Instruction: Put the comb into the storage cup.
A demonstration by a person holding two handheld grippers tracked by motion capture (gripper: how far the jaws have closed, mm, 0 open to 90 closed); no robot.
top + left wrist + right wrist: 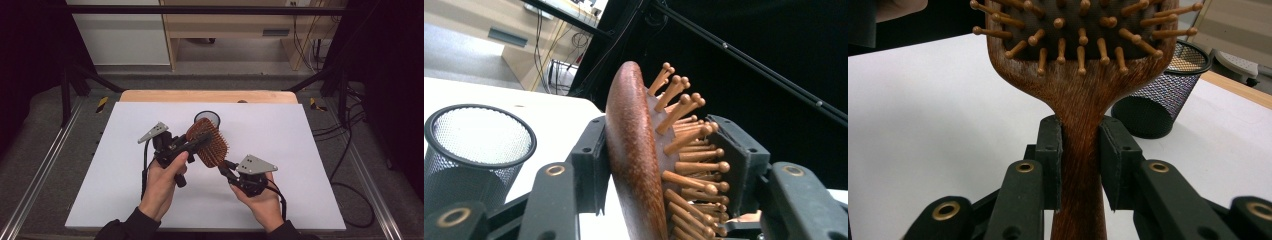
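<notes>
A wooden paddle hairbrush [207,142] with wooden pins is held above the white mat between both grippers. My right gripper [226,168] is shut on its handle [1080,165], one pad on each side. My left gripper [196,142] grips the brush head [634,150]: one pad lies against the smooth wooden back and the other meets the pin tips. In the right gripper view the pins [1080,35] face the camera. A black mesh cup [207,119] stands upright just behind the brush, and its open rim [474,112] shows in the left gripper view.
A white mat [280,135] covers the wooden table, whose far edge [207,96] shows behind it. Black frame bars and cables run along both sides. The mesh cup [1160,95] stands close behind the brush head.
</notes>
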